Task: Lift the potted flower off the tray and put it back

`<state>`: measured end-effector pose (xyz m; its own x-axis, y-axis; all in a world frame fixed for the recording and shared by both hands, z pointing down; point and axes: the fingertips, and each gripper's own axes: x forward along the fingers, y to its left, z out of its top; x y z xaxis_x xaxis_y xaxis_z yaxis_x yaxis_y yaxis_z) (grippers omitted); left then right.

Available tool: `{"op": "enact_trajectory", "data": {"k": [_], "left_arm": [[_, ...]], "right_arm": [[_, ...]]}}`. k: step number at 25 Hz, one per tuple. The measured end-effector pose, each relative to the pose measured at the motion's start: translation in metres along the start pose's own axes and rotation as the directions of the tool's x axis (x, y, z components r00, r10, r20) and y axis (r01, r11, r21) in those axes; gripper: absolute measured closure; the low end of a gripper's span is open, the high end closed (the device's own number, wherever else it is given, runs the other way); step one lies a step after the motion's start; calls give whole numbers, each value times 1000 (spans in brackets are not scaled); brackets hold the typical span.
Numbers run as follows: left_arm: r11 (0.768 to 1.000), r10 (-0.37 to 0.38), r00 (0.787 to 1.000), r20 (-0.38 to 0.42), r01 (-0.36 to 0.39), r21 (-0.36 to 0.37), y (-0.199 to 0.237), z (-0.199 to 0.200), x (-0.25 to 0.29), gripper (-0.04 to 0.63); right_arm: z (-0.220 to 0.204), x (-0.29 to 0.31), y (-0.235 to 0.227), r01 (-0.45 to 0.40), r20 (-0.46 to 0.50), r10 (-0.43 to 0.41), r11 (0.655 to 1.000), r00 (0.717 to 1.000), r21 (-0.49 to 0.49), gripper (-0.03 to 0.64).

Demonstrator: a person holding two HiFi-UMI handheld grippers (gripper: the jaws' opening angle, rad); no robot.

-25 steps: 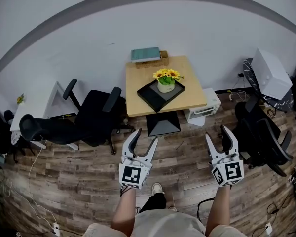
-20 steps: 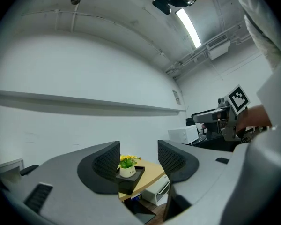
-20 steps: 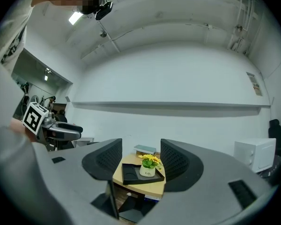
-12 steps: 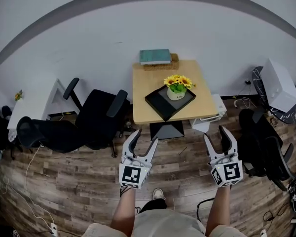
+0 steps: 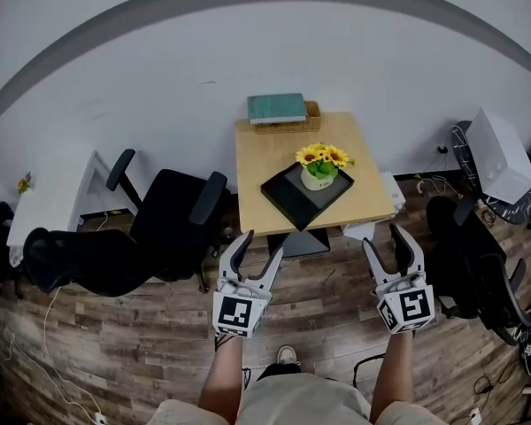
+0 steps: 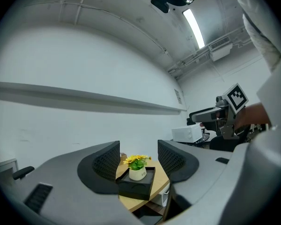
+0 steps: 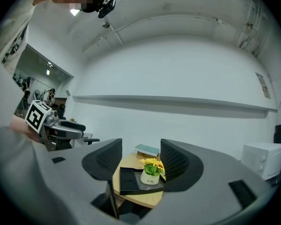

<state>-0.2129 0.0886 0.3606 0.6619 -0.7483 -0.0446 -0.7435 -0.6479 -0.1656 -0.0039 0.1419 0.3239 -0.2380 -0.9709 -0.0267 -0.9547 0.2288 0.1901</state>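
Potted flower stands upright on the tray, toward its far right corner; the print on the white pot is too small to read from the head view. One pot and one black tray, set cornerwise on the single bench, with the tray's near corner close to the bench's front edge. One teal book lies on a wooden box at the back edge by the wall; the book covers most of the box. The bench's foot is largely hidden under the top. Two claws, left claw and right claw, are both spread with nothing between the pads, side by side and well short of the bench, with wood floor between. Each gripper view frames the pot and tray between its jaws, far off. One black chair is just beside the bench's left edge, a second chair further left, and a third chair on the right. A white appliance sits far right; I can't tell its type.
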Motion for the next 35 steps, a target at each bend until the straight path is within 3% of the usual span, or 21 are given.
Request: {"op": "enact_trajectory", "data": {"k": [19, 35], "left_arm": [[999, -28, 999, 19, 27, 26, 26, -3, 45, 356], [998, -12, 1000, -6, 12, 69, 31, 5, 172, 356]], "right_arm": [[0, 47, -15, 3, 15, -3, 999, 1000, -32, 359], [-11, 138, -112, -50, 65, 50, 999, 997, 2, 359]]}}
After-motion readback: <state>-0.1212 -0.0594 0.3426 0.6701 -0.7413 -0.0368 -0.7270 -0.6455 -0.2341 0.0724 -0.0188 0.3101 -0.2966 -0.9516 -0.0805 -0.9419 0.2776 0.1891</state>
